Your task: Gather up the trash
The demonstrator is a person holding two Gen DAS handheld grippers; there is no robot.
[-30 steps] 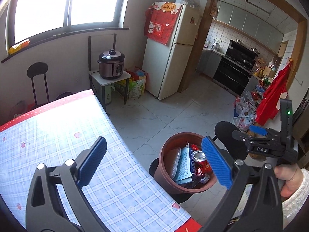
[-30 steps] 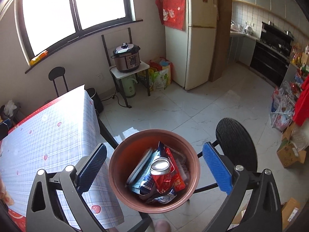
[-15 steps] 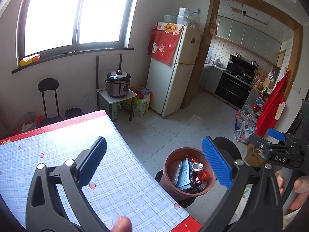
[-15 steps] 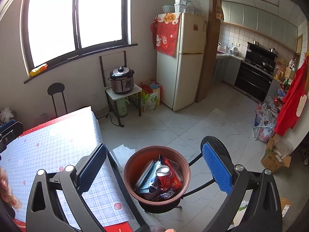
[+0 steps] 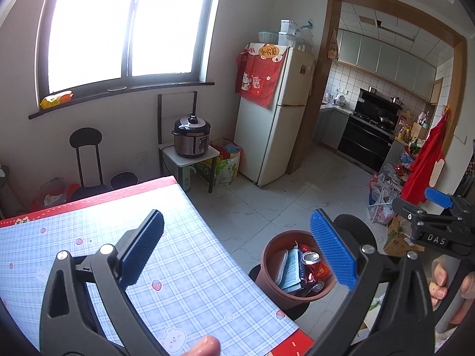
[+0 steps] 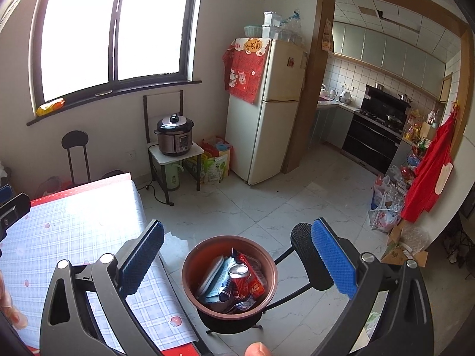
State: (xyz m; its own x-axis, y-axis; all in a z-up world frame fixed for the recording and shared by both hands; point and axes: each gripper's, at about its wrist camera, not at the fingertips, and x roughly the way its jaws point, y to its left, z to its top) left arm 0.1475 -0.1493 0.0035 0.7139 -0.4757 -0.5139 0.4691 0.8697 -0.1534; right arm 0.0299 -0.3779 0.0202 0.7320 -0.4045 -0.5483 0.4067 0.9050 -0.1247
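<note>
Hovering over the checked tabletop [image 5: 184, 270], the left claw [image 5: 237, 255] is gaping wide with nothing between its two blue pads. The right claw [image 6: 237, 258] is spread just as wide and gripping nothing, and it is hanging above one brown bin [image 6: 190, 281] that is sitting on a black stool [image 6: 228, 323] just beside the tabletop's edge.

Inside that single bin the trash is lying in a heap: one red drink can [image 6: 240, 276] is standing upright near the middle, one red snack wrapper [image 6: 256, 289] is leaning to its right, one pale blue packet [image 6: 218, 284] is lying to its left, and one grey flat piece [image 6: 207, 276] is resting against the left wall. Other scraps underneath are too jumbled to count.

From the left wrist view the same bin [image 5: 267, 267] is showing at the far right of the tabletop, partly behind the right blue pad, with the can [image 5: 310, 258] showing among the litter. The other claw's black body is poking in at the right edge of that view.

Farther off, one white fridge [image 6: 267, 112] is standing by the kitchen doorway, and one pressure cooker [image 6: 173, 133] is sitting on one small side stand [image 6: 175, 152] under the window.
</note>
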